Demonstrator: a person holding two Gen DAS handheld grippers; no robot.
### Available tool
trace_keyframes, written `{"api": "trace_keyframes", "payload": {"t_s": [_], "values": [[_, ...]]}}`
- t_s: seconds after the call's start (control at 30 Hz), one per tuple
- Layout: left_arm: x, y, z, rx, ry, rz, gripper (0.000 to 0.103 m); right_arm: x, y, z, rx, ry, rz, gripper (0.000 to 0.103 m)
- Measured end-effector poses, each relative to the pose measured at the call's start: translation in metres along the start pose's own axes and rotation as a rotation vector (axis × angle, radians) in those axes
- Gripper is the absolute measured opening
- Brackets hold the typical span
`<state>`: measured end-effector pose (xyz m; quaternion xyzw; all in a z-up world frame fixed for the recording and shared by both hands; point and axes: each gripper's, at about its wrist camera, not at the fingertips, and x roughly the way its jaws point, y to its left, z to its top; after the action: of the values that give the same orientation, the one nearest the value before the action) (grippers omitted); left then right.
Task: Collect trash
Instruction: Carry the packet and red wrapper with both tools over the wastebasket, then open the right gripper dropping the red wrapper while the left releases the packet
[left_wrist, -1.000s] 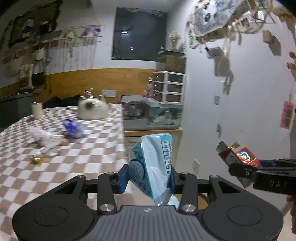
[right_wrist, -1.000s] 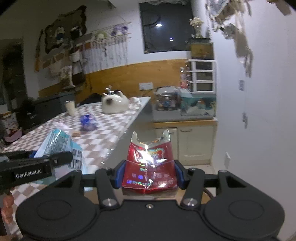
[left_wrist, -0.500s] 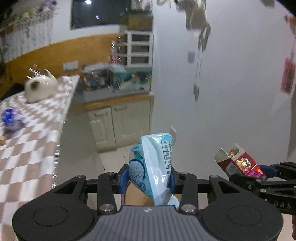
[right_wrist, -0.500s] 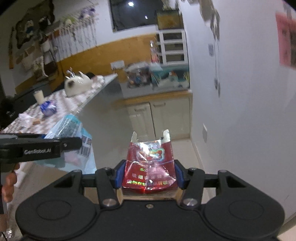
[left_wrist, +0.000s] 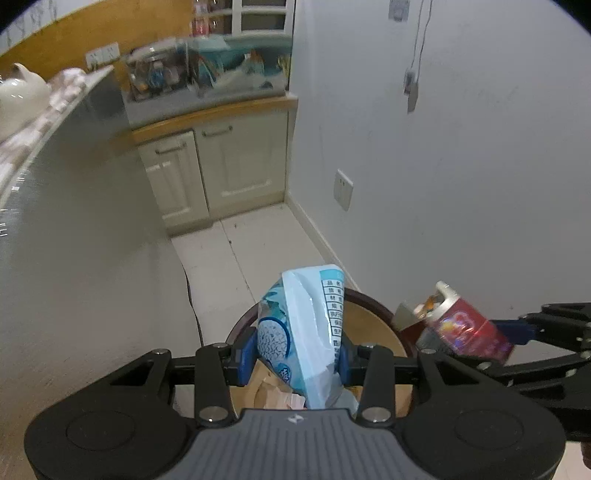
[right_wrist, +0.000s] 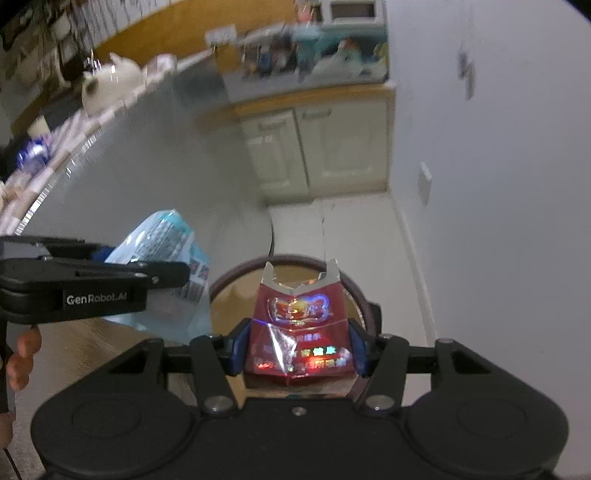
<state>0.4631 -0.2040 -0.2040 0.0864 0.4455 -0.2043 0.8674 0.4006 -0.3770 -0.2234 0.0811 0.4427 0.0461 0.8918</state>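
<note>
Over the bin (left_wrist: 373, 306) by the wall, we hold a blue wrapper (left_wrist: 306, 332) in the left gripper (left_wrist: 295, 354) and a red pack (right_wrist: 299, 332) in the right gripper (right_wrist: 297, 350), and should centre both inside its rim before letting go.

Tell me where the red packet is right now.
The red packet sits clamped in the right tool, centre of the right wrist view, just above the round bin by the white wall, with the blue bag to its left.

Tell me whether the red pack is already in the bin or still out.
Still out. The red pack sits clamped in the right gripper, held above the round bin, whose dark rim shows behind and beneath it.
</note>
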Motion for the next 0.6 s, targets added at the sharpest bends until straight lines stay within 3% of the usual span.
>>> {"api": "trace_keyframes", "payload": {"t_s": [0.33, 0.6], "values": [[0.063, 0.005, 0.009, 0.073, 0.124, 0.016, 0.043, 0.081, -0.002, 0.011, -0.032, 0.218, 0.009, 0.054], [0.088, 0.004, 0.005, 0.127, 0.182, 0.007, 0.043, 0.128, 0.000, 0.001, -0.035, 0.369, 0.042, 0.054]]}}
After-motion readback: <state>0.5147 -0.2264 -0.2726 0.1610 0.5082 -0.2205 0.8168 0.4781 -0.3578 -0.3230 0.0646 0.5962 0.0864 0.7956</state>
